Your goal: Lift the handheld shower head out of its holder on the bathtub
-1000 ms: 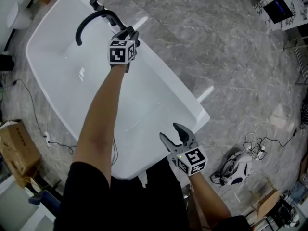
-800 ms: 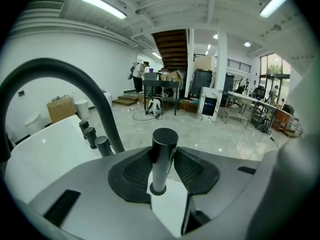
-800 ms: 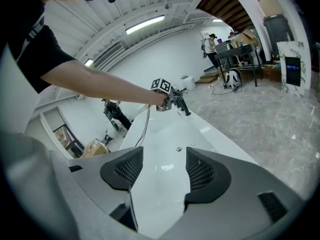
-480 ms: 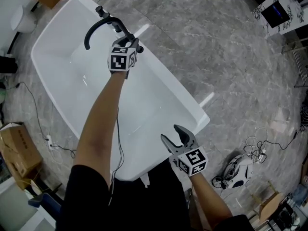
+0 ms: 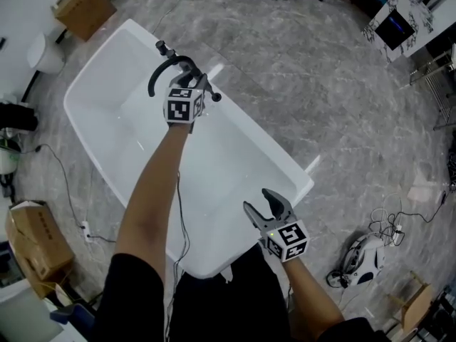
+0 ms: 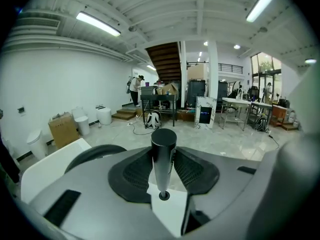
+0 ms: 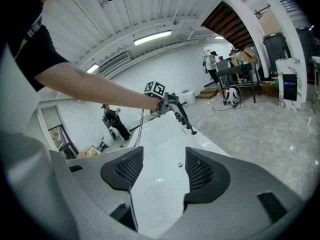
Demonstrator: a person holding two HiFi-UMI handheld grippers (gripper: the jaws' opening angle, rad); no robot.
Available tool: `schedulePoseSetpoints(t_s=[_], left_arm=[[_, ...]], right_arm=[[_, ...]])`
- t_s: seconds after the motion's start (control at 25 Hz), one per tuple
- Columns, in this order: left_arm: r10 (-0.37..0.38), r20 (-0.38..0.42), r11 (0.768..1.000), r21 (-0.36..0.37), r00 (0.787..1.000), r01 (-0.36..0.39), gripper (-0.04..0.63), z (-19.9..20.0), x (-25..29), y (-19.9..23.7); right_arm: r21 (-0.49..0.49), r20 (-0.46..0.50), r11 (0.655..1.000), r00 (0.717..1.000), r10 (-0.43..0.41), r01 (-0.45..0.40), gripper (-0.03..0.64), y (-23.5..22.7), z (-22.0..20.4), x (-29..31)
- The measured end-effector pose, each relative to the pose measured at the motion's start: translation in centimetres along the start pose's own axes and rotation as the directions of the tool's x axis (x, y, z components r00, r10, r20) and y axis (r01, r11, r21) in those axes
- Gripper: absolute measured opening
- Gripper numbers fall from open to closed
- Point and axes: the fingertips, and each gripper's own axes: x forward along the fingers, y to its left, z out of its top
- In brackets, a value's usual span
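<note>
A white bathtub point(image 5: 286, 164) lies slantwise on the grey stone floor, with a black curved faucet point(image 5: 164, 70) on its far rim. My left gripper point(image 5: 199, 83) is raised beside that faucet, shut on the black handheld shower head point(image 5: 211, 93). In the left gripper view the shower head point(image 6: 163, 154) stands as a black cylinder clamped between the pads, above the tub point(image 6: 50, 159). My right gripper point(image 5: 265, 206) hovers over the tub's near end, open with nothing in it. The right gripper view shows its jaws point(image 7: 160, 171) apart over the basin, and the shower head point(image 7: 184, 119) held up beyond.
Cardboard boxes point(image 5: 84, 7) and a white bin point(image 5: 45, 53) stand past the tub's far end. Another box point(image 5: 37, 239) and cables lie at the left. A white device point(image 5: 364, 256) with cords sits on the floor at the right, below a table point(image 5: 402, 14).
My left gripper has risen with the shower head, away from the tub's rim. My right gripper has lifted a little. The head view has shifted so the tub sits lower.
</note>
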Motion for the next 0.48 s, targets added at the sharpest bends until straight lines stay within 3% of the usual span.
schedulePoseSetpoints(t_s=[0.32, 0.48], left_arm=[[-0.026, 0.067, 0.998, 0.057, 0.997, 0.022, 0.126, 5.9, -5.2, 0.1], [-0.035, 0.102, 0.997, 0.071, 0.994, 0.028, 0.126, 8.9, -8.3, 0.2]], right_arm=[[0.012, 0.066, 0.999, 0.997, -0.039, 0.039, 0.247, 5.0, 1.6, -2.0], [0.024, 0.104, 0.998, 0.993, -0.056, 0.054, 0.191, 7.7, 2.6, -3.7]])
